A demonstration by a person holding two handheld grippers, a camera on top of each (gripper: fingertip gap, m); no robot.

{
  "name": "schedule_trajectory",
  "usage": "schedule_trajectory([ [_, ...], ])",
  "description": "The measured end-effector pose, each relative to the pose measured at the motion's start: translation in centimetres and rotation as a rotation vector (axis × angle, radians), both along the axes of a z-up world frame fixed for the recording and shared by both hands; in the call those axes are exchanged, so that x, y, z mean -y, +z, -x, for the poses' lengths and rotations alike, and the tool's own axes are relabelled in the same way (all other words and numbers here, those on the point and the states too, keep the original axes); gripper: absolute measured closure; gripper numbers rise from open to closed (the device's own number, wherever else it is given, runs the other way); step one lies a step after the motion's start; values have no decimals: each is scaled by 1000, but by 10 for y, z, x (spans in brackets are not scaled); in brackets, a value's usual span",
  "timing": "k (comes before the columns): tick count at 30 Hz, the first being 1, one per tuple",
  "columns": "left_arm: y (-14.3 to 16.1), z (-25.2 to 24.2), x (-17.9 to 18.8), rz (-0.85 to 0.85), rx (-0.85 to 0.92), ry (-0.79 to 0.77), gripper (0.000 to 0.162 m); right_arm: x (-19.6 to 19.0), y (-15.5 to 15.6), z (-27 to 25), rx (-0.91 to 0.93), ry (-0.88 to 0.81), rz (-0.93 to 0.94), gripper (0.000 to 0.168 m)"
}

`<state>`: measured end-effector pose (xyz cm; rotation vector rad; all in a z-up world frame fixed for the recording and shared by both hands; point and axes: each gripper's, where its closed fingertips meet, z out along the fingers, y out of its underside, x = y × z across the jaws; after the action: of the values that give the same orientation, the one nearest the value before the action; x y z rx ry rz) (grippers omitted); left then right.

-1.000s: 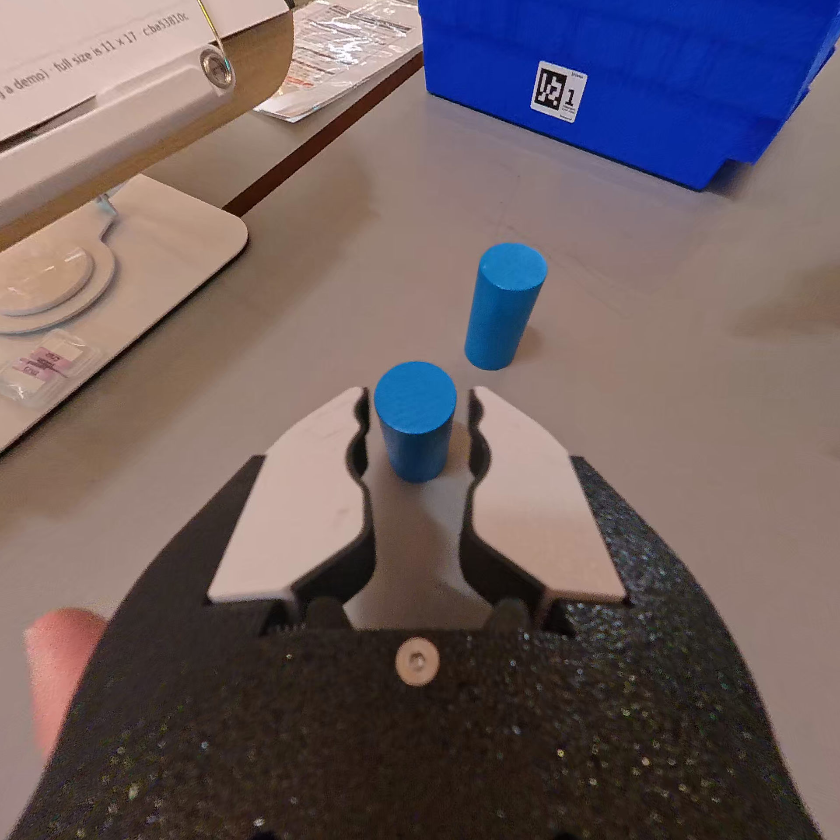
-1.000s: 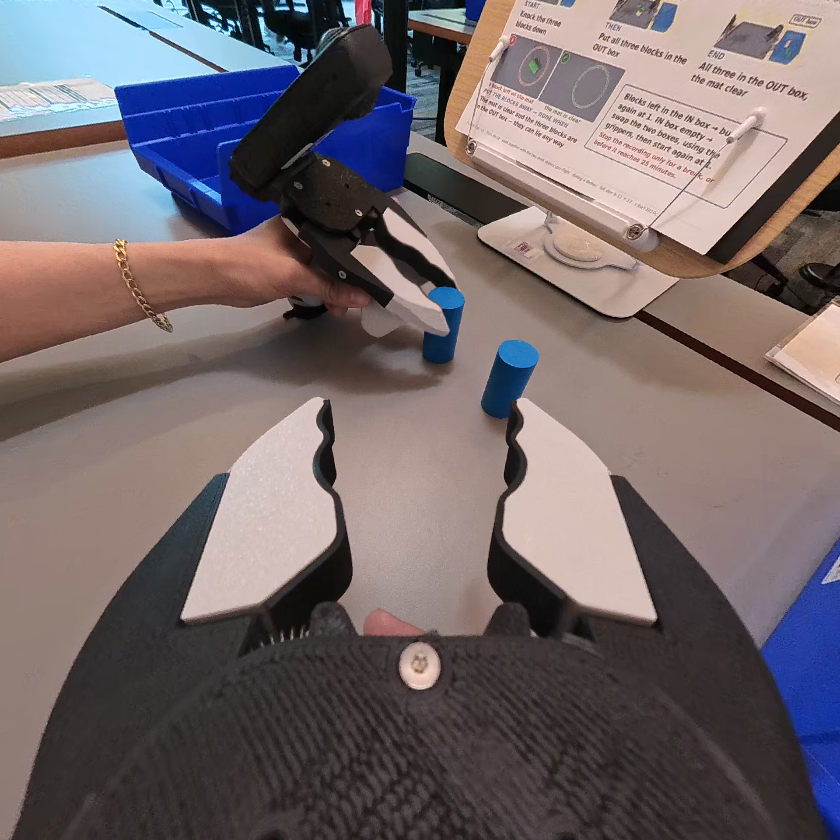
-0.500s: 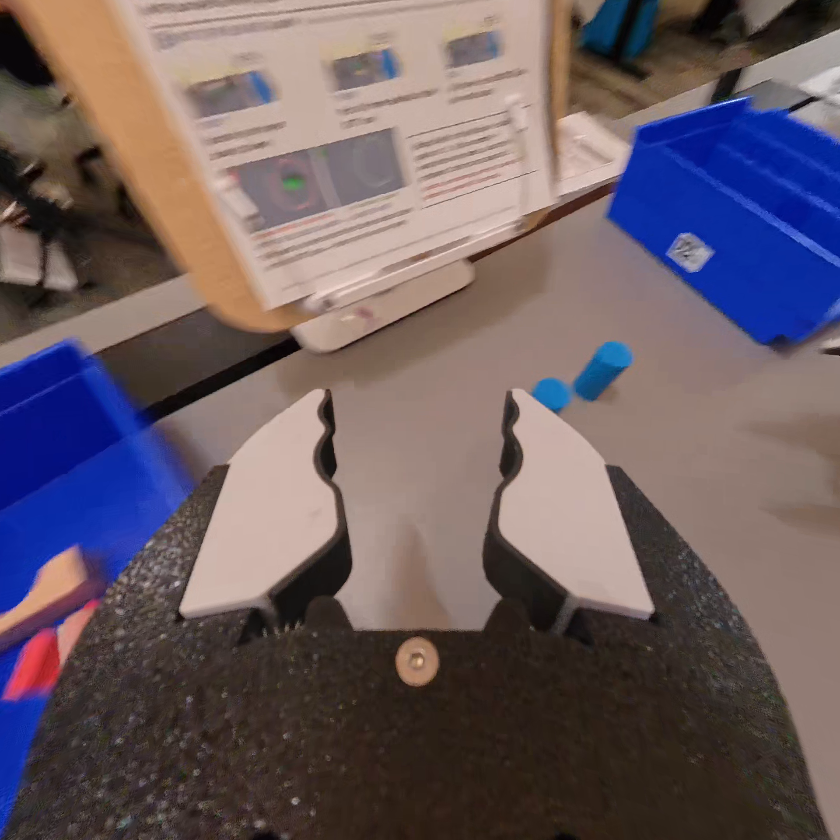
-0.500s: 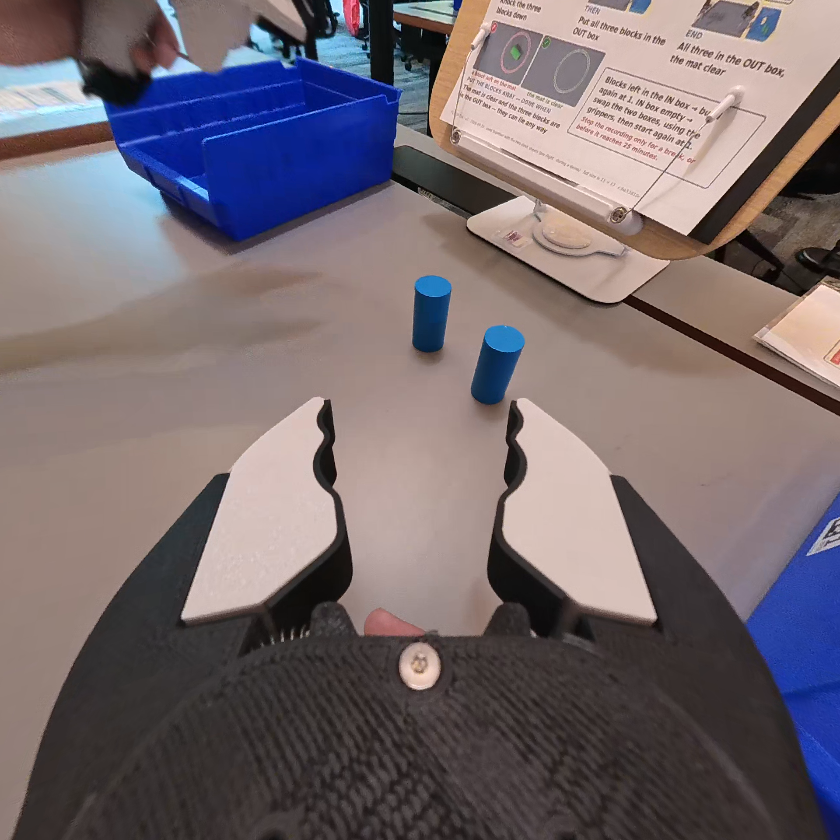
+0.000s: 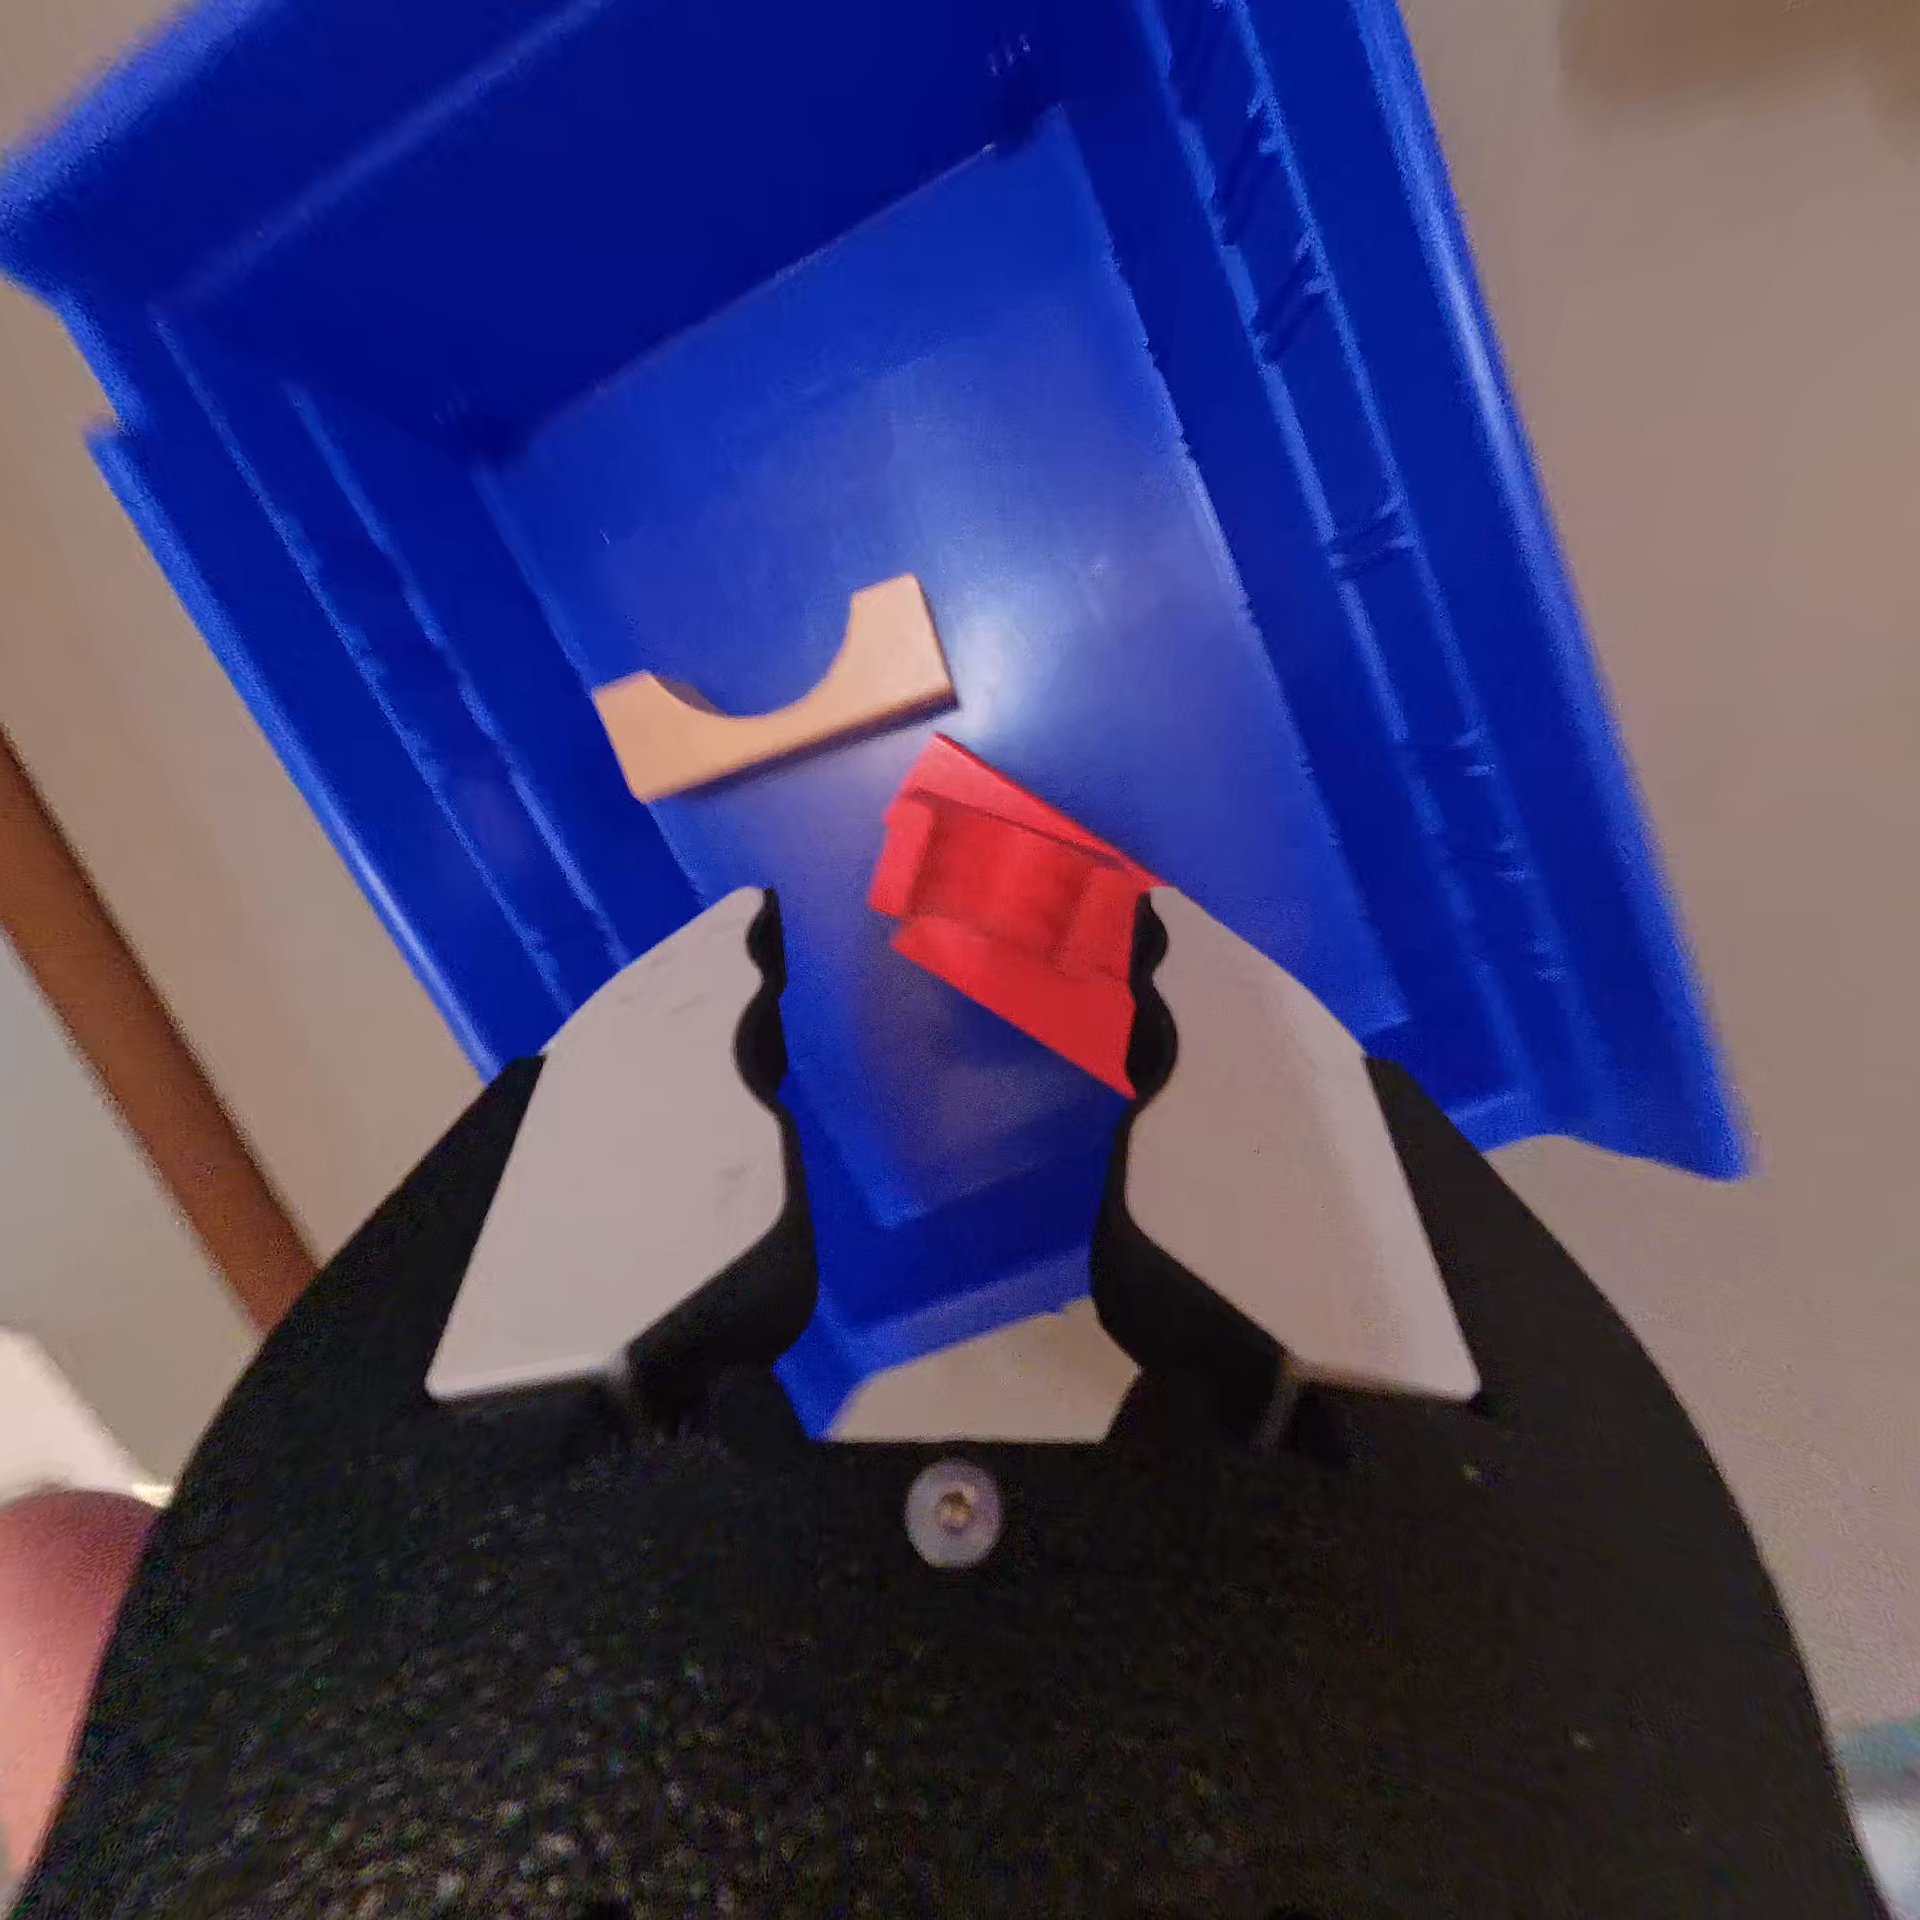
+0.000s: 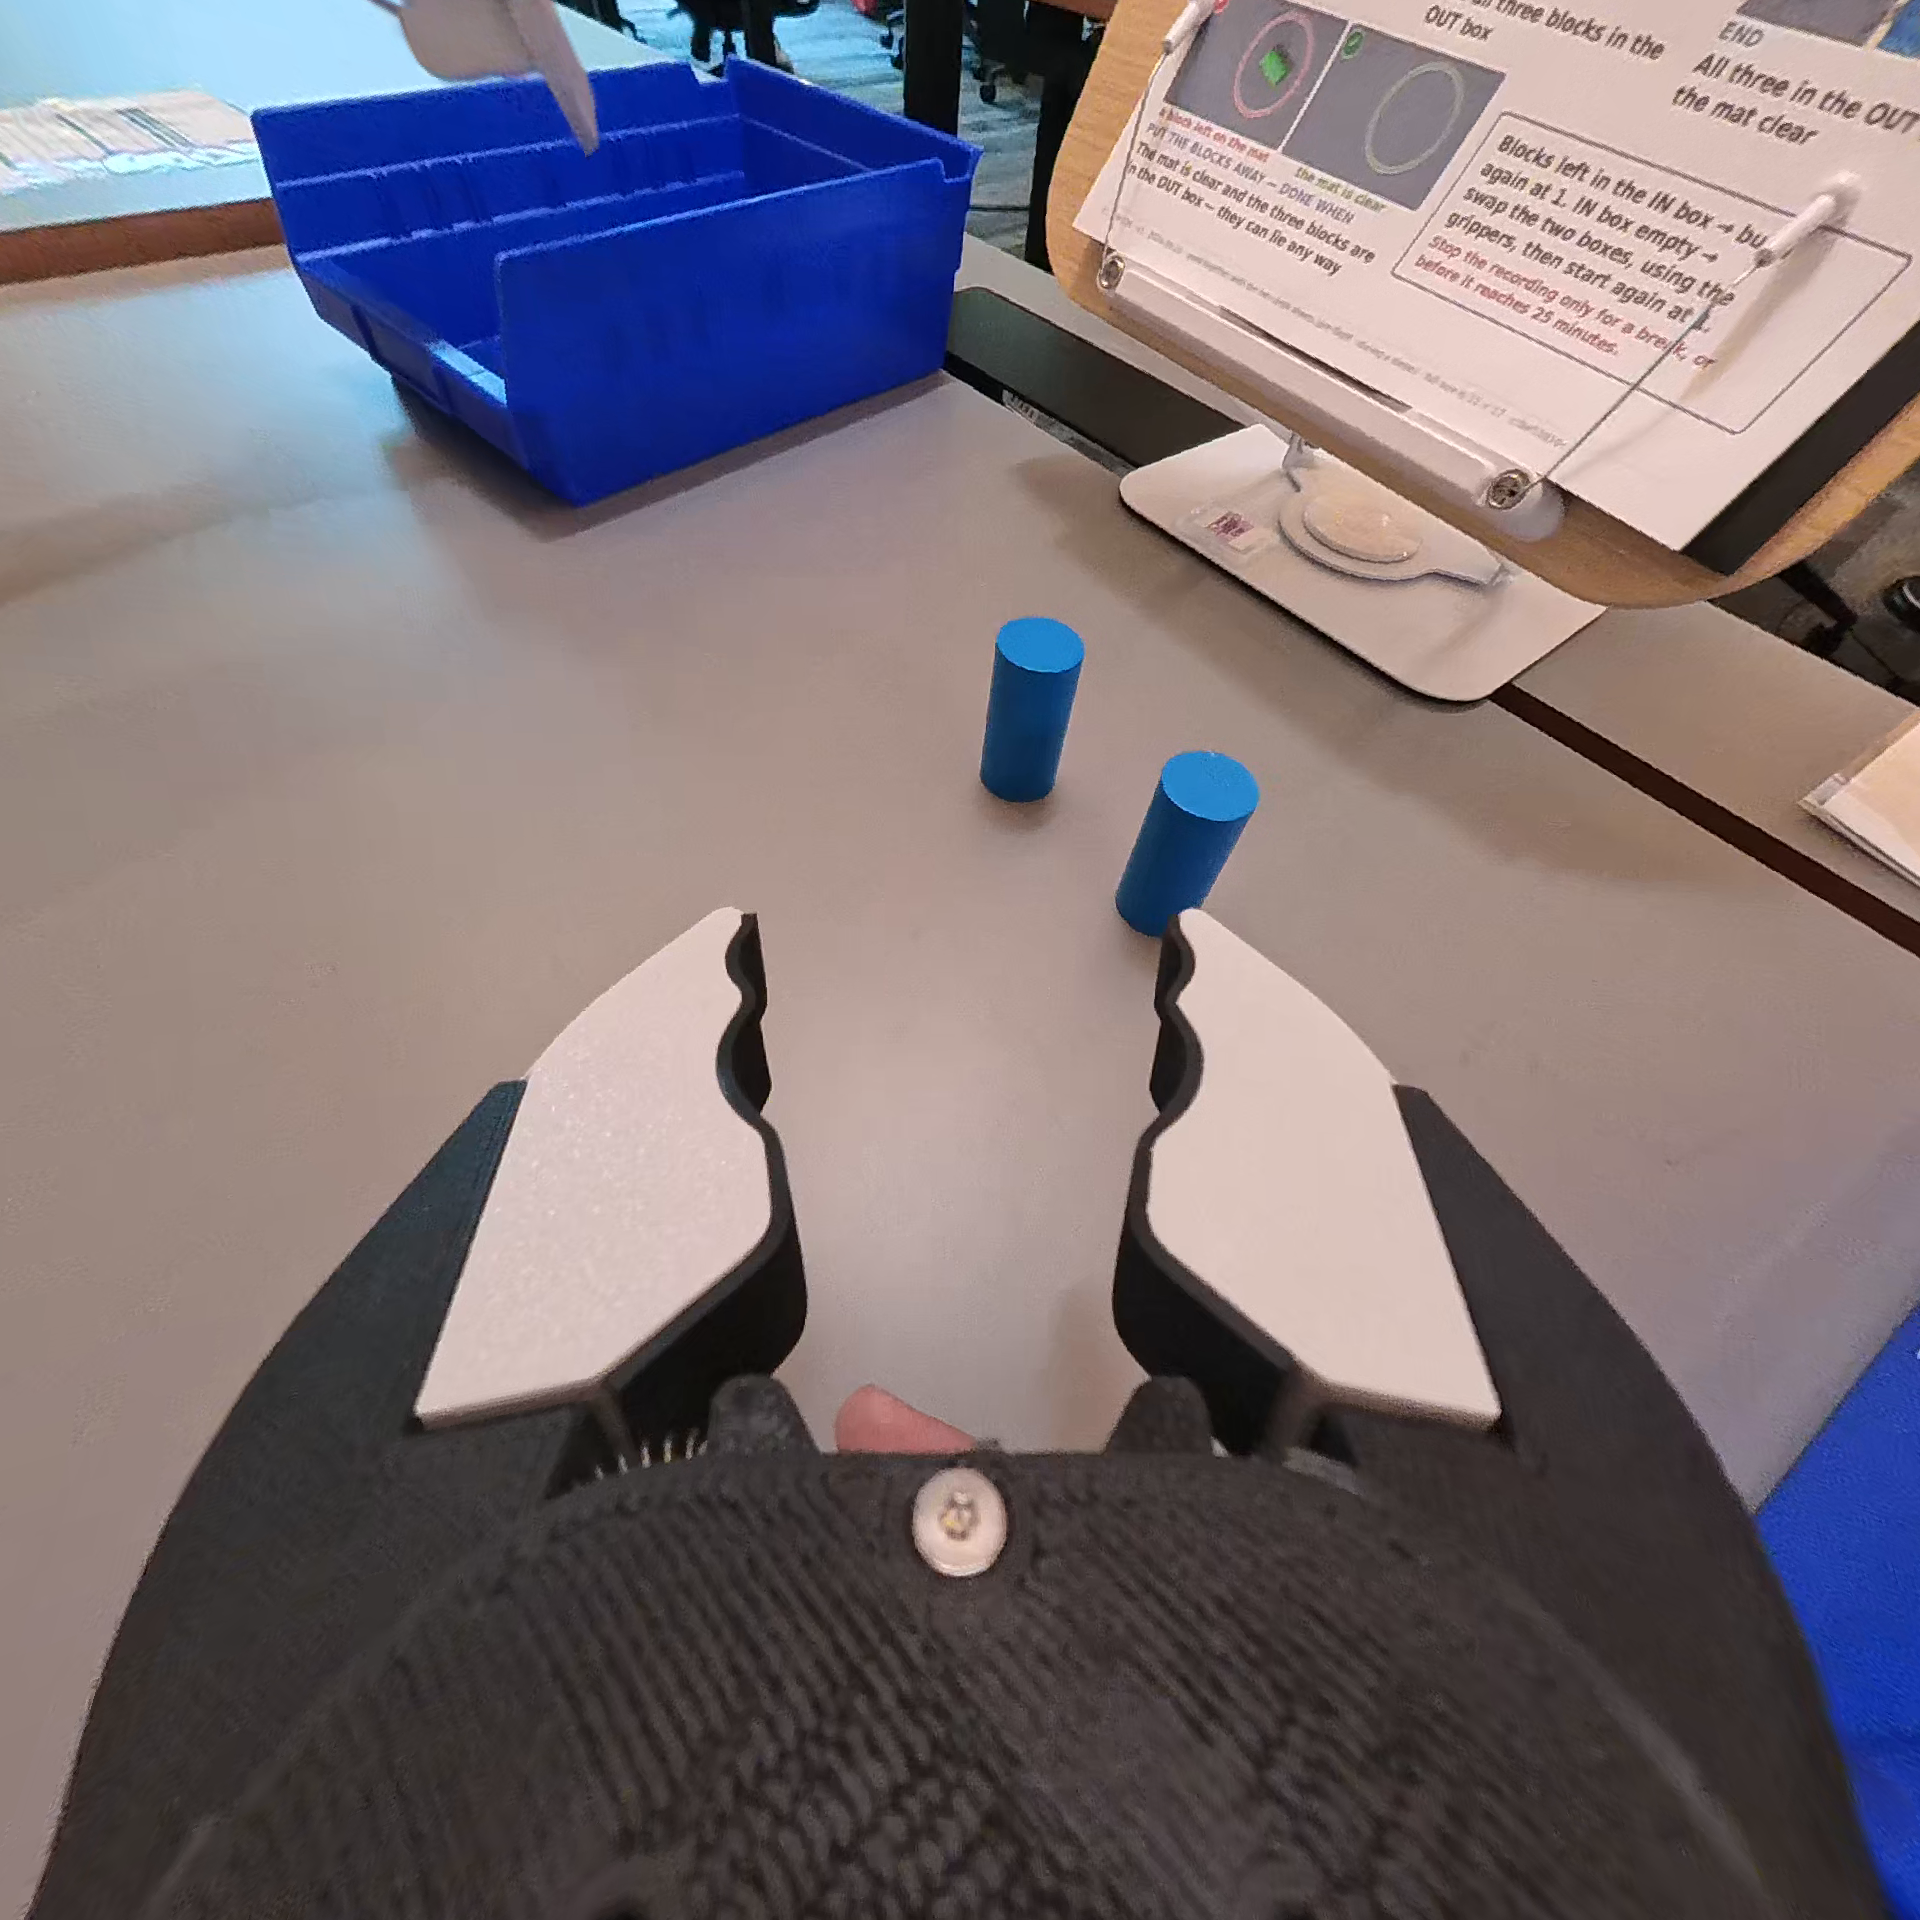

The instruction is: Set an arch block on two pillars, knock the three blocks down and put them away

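Observation:
My left gripper is open and empty, looking down into a blue bin. In the bin lie a red notched block and a tan arch-shaped block. The red block lies just below my fingertips, close to the right finger. My right gripper is open and empty above the grey table. Two blue cylinders stand upright ahead of it: one farther off, the other just beyond the right fingertip. The left gripper's fingers show at the top left of the right wrist view, above the same bin.
A wooden stand with a printed instruction sheet rests on a white base at the back right. Another blue bin's edge shows at the right. Papers lie at the far left. A table seam runs along the right.
My left gripper let go of a blue cylinder, opened, and swung away left to hover over the blue bin. The right gripper has barely moved and stays open.

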<state>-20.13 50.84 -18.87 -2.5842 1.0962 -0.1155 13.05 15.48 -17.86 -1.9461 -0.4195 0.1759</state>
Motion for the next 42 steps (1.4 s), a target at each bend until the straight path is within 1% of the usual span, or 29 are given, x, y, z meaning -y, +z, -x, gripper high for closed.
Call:
schedule_trajectory([
  [1,-3,2,-8,-32,-47,-71,95,-1,-1,0,9,3,4,95],
  [3,-10,7,-24,-109,-162,-231,90,-3,-3,-1,23,2,13,95],
  [6,-25,16,-37,-192,-331,-450,92,-5,-6,-1,27,4,22,95],
  [9,-35,19,-51,-279,-458,-646,99,-7,-12,-3,35,2,36,95],
  [11,-40,17,-58,-323,-507,-746,112,-8,-16,-5,43,-1,49,95],
  [15,-58,18,-66,-282,-551,-825,116,-9,-24,-10,47,-12,70,95],
  [18,-71,19,-73,-255,-565,-827,116,-9,-30,-10,37,-9,87,95],
  [19,-75,20,-75,-246,-568,-822,120,-8,-32,-10,37,-10,93,95],
  [20,-79,21,-74,-227,-561,-819,136,-8,-34,-10,42,-12,97,95],
  [21,-83,21,-72,-203,-544,-818,144,-7,-35,-10,48,-14,100,95],
  [24,-83,19,-74,-204,-505,-783,150,-3,-40,-11,67,-26,109,95],
  [26,-74,15,-75,-223,-462,-749,151,-1,-41,-11,77,-33,110,95],
  [29,-46,7,-72,-255,-392,-707,151,3,-35,-9,100,-35,71,95],
  [31,-23,-1,-61,-242,-318,-694,151,6,-26,-5,117,-29,25,95],
  [33,2,-13,-42,-196,-226,-693,151,10,-13,2,127,-2,-45,95],
  [36,40,-38,3,-103,-60,-740,152,18,10,19,132,72,-173,95],
  [38,62,-54,41,-26,32,-809,152,25,27,37,143,161,-257,95],
  [40,81,-70,83,54,100,-892,152,29,44,52,213,233,-325,95],
  [42,95,-85,128,151,166,-989,152,29,63,65,329,292,-397,95],
])
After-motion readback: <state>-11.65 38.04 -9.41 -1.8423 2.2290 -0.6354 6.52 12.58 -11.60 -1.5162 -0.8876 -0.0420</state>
